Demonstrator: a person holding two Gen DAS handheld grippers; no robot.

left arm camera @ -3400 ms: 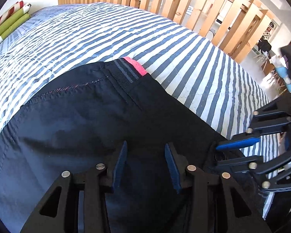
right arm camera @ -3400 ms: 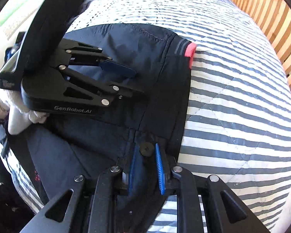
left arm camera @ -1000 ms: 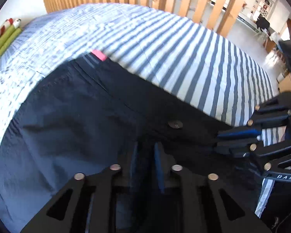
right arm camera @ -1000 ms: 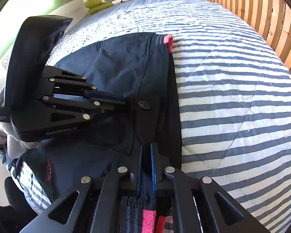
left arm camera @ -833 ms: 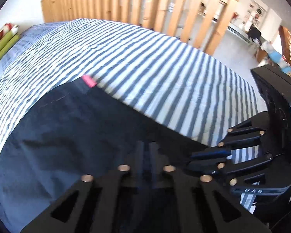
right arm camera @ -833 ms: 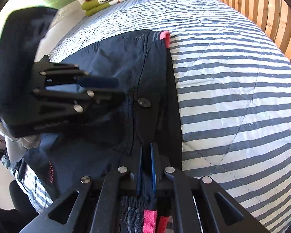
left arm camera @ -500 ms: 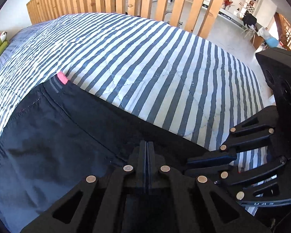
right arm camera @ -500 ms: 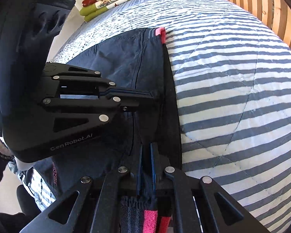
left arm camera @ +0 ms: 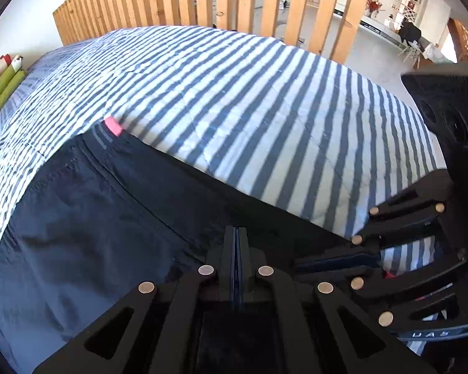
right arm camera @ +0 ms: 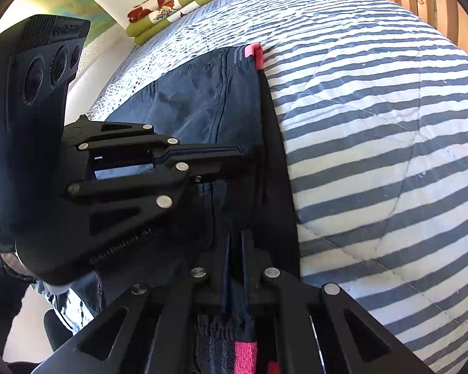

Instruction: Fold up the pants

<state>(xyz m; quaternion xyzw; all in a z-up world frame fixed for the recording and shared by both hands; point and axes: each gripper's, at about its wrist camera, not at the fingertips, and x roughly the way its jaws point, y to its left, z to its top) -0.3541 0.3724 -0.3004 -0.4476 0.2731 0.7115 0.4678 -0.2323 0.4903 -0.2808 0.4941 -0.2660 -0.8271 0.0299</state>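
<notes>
striped quilt (left arm camera: 265, 99) under dark pants (left arm camera: 87, 218), wooden slat railing (left arm camera: 184, 3) behind.

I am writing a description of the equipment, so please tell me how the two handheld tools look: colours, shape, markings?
Both are matte black. The left tool has two flat fingers with blue pads, angular linkage bars and round silver rivets. The right tool is built the same. Seen from the right wrist, the left one's body carries round lenses and embossed lettering, too distorted to read.

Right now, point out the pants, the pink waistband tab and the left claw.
pants (left arm camera: 87, 227), left wrist view, flat dark fabric panel.
pink waistband tab (left arm camera: 113, 126), left wrist view, middle of the tab.
left claw (right arm camera: 243, 155), right wrist view, fingertips, shut on pants.
</notes>
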